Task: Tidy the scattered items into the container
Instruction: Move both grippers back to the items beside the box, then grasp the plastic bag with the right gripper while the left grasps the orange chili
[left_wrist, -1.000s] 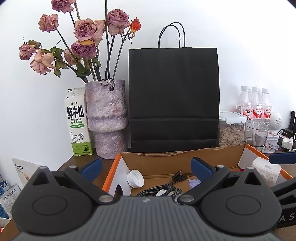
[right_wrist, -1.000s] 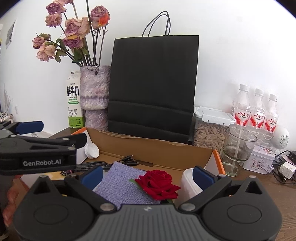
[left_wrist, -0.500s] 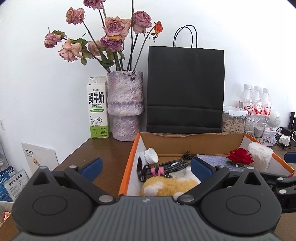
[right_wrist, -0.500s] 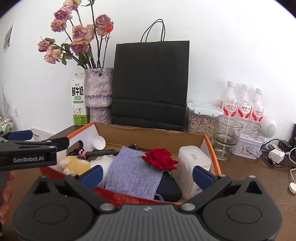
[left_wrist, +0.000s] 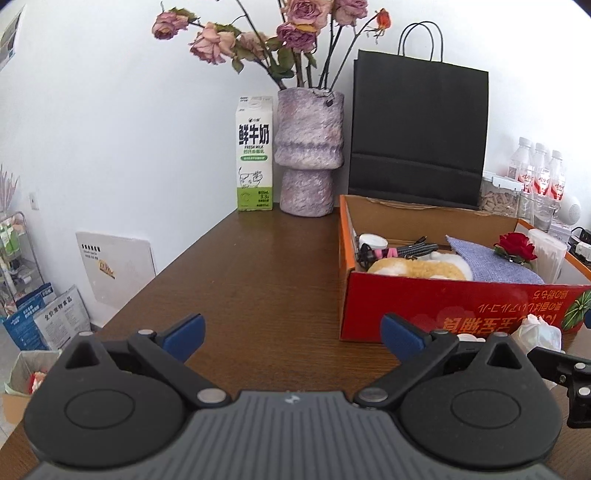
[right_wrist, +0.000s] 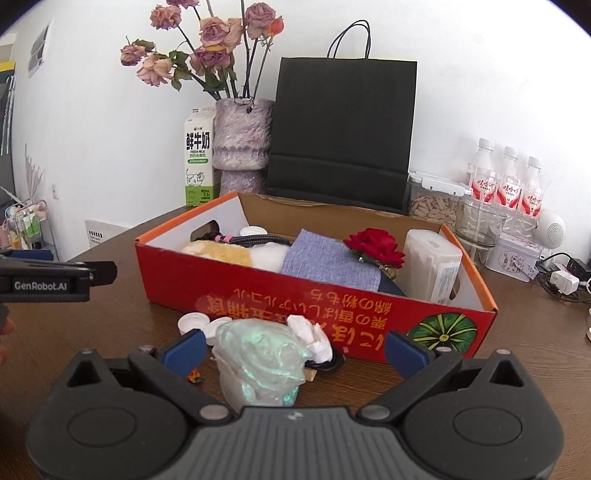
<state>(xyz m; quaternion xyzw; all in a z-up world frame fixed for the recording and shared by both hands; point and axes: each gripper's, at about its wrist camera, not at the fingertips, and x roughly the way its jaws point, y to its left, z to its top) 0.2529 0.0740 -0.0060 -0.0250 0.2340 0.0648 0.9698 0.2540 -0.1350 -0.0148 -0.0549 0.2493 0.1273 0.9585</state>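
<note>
Right gripper (right_wrist: 293, 349) jaws spread, empty, straddling a crinkly bag (right_wrist: 260, 363) on the table (right_wrist: 147, 332) just in front of the box (right_wrist: 332, 306). Bag looks light, soft, slippery; best pinched at the bunched middle. Two caps (right_wrist: 201, 325) and a tissue wad (right_wrist: 310, 334) lie beside it, small, light, caps likely to skid. Left gripper (left_wrist: 291, 332) jaws spread too, holding nothing, off to the left. Box already crowded: plush (right_wrist: 221, 253), cloth (right_wrist: 325, 262), rose (right_wrist: 375, 245), tub (right_wrist: 432, 266); its front wall blocks a straight push-in

Bare tabletop (left_wrist: 258, 280) is lying open left of the box (right_wrist: 258, 291); the crumpled plastic bag (right_wrist: 258, 365) and 2 white caps (right_wrist: 194, 322) are crowding its front wall.
</note>
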